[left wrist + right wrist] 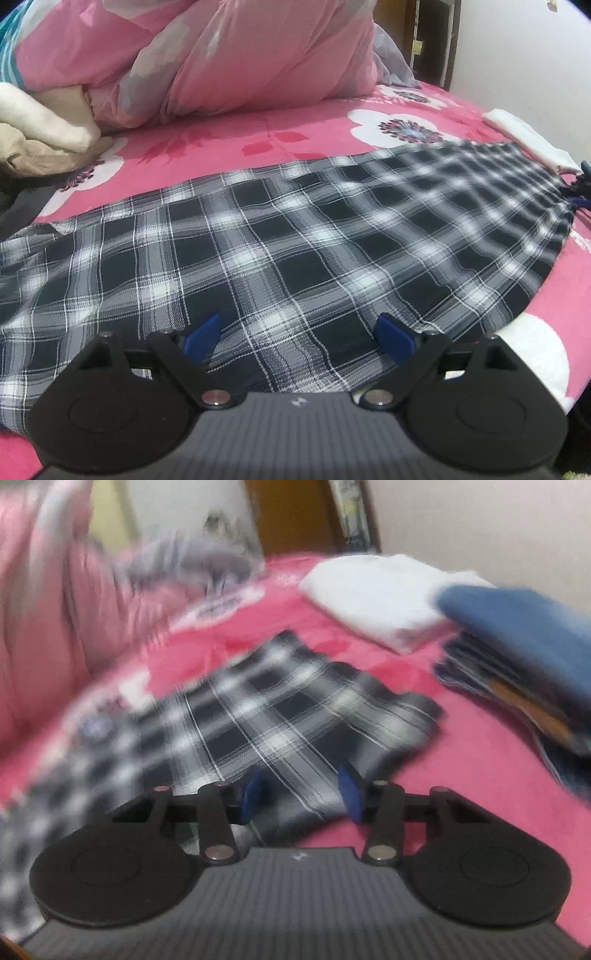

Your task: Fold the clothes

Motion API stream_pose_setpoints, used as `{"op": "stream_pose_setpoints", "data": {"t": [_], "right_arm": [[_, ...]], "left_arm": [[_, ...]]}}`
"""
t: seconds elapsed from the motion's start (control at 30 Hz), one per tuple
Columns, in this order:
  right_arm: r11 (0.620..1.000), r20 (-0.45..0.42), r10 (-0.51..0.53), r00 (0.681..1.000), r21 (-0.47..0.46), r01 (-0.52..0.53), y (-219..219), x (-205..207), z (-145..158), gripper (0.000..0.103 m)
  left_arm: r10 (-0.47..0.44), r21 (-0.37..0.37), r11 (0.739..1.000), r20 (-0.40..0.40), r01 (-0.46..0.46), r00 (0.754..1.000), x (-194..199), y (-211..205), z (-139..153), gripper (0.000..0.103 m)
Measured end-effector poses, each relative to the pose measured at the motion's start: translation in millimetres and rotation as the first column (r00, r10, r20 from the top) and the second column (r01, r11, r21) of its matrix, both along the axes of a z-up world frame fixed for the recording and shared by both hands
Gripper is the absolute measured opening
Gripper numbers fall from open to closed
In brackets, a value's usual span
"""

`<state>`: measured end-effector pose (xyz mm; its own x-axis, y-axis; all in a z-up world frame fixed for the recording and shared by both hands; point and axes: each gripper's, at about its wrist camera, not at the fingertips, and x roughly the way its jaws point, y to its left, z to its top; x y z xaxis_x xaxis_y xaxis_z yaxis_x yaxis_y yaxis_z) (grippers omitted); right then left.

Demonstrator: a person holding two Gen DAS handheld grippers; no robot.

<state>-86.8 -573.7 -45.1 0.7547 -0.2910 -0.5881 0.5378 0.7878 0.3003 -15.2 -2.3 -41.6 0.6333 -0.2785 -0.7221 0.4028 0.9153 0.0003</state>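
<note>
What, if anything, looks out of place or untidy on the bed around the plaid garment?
Mostly the heap at the head of the bed: a crumpled cream and beige cloth lies bunched beside the pink duvet, unfolded. The plaid garment lies spread fairly flat, with slight ripples. The folded white cloth and blue stack look tidy.

One plaid garment (288, 251), one folded white cloth (373, 598), one folded blue cloth (524, 631), one pink quilt (236, 55), all on one bed (221, 147).
</note>
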Motion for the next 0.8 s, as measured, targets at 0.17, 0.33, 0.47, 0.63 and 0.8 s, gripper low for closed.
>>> {"op": "stream_pose_setpoints", "data": {"t": [0.17, 0.33, 0.47, 0.63, 0.8], "right_arm": [[0.989, 0.027, -0.123, 0.992, 0.08, 0.121, 13.9, -71.1, 24.1, 0.045], [0.995, 0.105, 0.102, 0.989, -0.01, -0.102, 96.4, -57.1, 64.7, 0.045], [0.915, 0.046, 0.394, 0.918, -0.109, -0.388, 198.8, -3.4, 56.5, 0.043], [0.788, -0.123, 0.57, 0.812, -0.196, -0.583, 298.2, 23.4, 11.7, 0.042], [0.765, -0.129, 0.585, 0.801, -0.24, -0.597, 331.0, 10.2, 15.6, 0.043]], "left_arm": [[-0.016, -0.002, 1.0, 0.003, 0.016, 1.0, 1.3, -0.1, -2.0, 0.093], [0.024, -0.009, 1.0, -0.007, -0.024, 1.0, -1.7, 0.1, -0.5, 0.093], [0.061, -0.01, 0.998, 0.002, -0.061, 0.998, -11.5, 5.1, 0.2, 0.093], [0.08, -0.053, 0.995, 0.017, -0.079, 0.997, -26.6, 26.1, 0.6, 0.093], [0.126, -0.13, 0.984, 0.058, -0.117, 0.99, -47.3, 61.1, 9.8, 0.093]]}}
